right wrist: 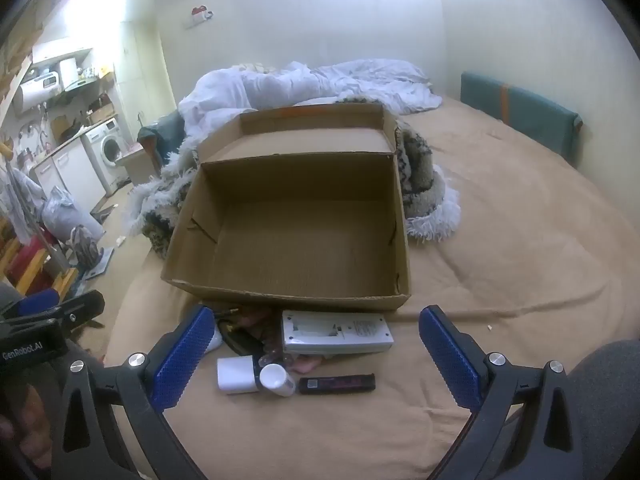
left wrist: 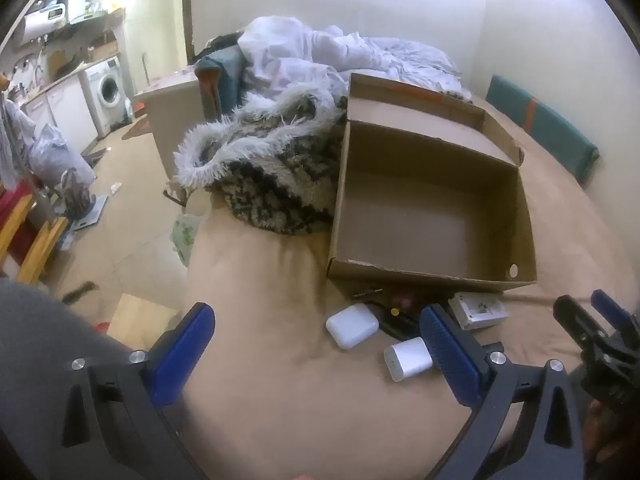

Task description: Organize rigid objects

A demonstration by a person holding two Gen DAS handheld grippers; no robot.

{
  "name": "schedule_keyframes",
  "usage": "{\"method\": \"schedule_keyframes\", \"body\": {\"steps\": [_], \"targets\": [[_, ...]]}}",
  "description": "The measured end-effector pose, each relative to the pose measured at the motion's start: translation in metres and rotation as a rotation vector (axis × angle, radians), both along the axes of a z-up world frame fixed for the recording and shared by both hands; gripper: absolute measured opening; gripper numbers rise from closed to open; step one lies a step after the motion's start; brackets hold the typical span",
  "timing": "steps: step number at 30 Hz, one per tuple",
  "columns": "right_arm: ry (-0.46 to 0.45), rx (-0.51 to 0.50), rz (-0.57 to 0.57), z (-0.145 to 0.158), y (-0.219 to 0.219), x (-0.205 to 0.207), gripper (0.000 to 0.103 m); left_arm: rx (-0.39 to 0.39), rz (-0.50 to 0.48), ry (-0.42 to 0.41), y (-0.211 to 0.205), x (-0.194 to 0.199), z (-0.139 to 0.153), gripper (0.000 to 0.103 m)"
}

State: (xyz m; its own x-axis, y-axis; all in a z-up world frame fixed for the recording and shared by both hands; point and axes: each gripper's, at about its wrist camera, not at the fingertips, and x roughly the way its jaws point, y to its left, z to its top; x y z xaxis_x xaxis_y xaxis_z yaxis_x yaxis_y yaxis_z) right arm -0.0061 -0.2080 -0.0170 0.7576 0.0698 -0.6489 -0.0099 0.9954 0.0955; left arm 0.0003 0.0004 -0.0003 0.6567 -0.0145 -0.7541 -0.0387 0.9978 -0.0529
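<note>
Both wrist views, start of packing. I hold the left gripper [left wrist: 316, 354] and right gripper [right wrist: 316, 354] with jaws spread wide, nothing between them. At lower centre, just beyond the fingertips, lie a white charger block [right wrist: 236, 375], white cap [right wrist: 277, 379], black bar [right wrist: 337, 383] and white flat device [right wrist: 335, 333]. Beyond them sits the empty cardboard box [right wrist: 192, 216]. I judge nothing is packed; next comes closing on one item.

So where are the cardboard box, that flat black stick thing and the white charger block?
cardboard box [right wrist: 280, 298]: right wrist view, on its near outer wall.
black stick [right wrist: 337, 384]: right wrist view, on the middle of its top face.
white charger block [right wrist: 236, 376]: right wrist view, on its upper face.
</note>
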Motion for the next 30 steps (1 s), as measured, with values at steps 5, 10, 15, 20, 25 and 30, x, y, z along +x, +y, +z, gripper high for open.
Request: {"method": "schedule_keyframes", "body": {"steps": [5, 10, 15, 20, 25, 30], "targets": [[0.0, -0.001, 0.0, 0.0, -0.0012, 0.0006, 0.103, 0.015, -0.004, -0.01, -0.001, -0.0007, 0.0017, 0.102], [0.006, 0.007, 0.0, -0.001, -0.0026, 0.0019, 0.103, 0.012, 0.001, -0.002, 0.0013, -0.0005, -0.0013, 0.102], [0.0, 0.004, 0.003, 0.0, -0.0038, 0.0007, 0.103, 0.014, 0.002, -0.005, 0.0046, 0.0, -0.0013, 0.102], [-0.001, 0.003, 0.002, 0.0004, 0.0, -0.0007, 0.103, 0.017, 0.001, -0.006, 0.0001, -0.0016, -0.0005, 0.102], [-0.001, 0.002, 0.001, 0.0007, 0.0007, -0.0006, 0.103, 0.02, 0.003, -0.006, -0.0008, -0.0017, -0.0003, 0.102], [-0.002, -0.001, 0.0, 0.0009, 0.0012, -0.0005, 0.103, 0.021, 0.002, -0.008, -0.0006, -0.0018, -0.0005, 0.102]]}}
